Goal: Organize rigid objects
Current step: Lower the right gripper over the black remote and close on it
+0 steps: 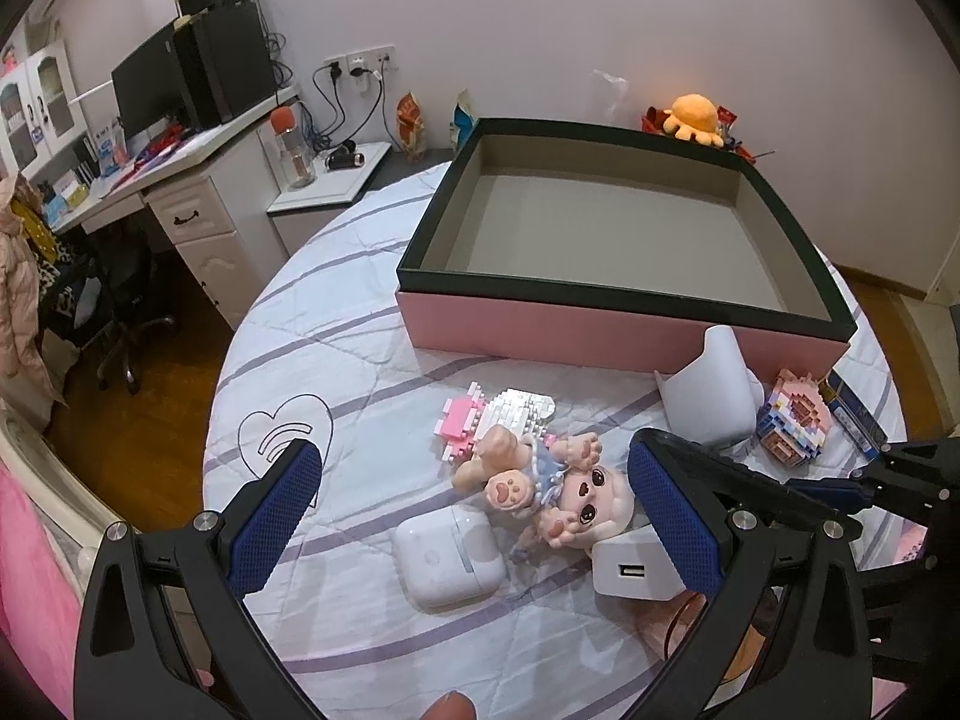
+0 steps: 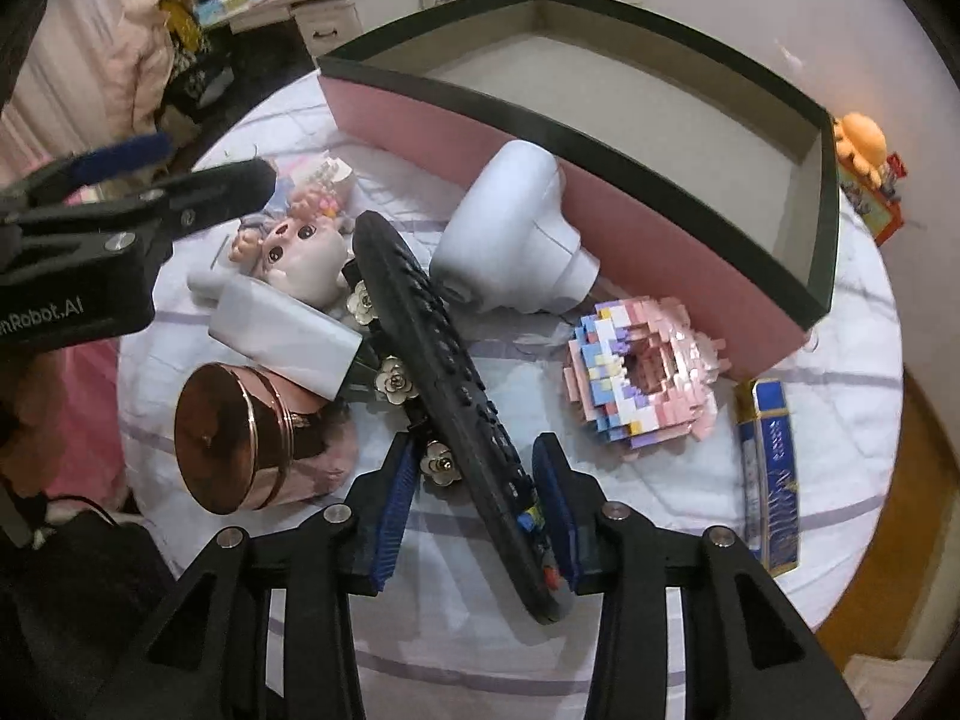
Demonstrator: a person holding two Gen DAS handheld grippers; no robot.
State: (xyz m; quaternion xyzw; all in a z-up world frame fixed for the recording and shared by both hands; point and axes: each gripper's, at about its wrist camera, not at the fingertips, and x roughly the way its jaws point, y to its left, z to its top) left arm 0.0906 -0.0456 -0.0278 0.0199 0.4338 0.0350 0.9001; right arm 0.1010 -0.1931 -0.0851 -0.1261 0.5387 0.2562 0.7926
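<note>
**Black remote control between the right gripper's fingers**

Black and long, the remote control [image 2: 456, 396] lies on the white striped bedcover [image 2: 660, 480] near its front edge, rows of dark buttons facing up and a few coloured keys at its near end. It runs diagonally away toward the white funnel-shaped object [image 2: 522, 240]. The right gripper [image 2: 474, 510] reaches in low from the front edge. Its blue-padded fingers [image 2: 393, 516] stand partly apart on either side of the remote's near end; the right pad is at the remote's edge, and whether it presses cannot be told.

The left gripper [image 1: 474, 516] hovers above the cover, fingers spread wide and holding nothing. Below it lie a white earbud case [image 1: 447, 558], a white USB charger [image 1: 630, 570] and a small doll [image 1: 552, 486].

Beyond these sit a pink-and-white brick model [image 1: 492, 420] and a pastel brick house [image 2: 648, 372].

At the far edge stands the open pink box [image 1: 600, 330], dark-rimmed, its grey interior bare.
</note>
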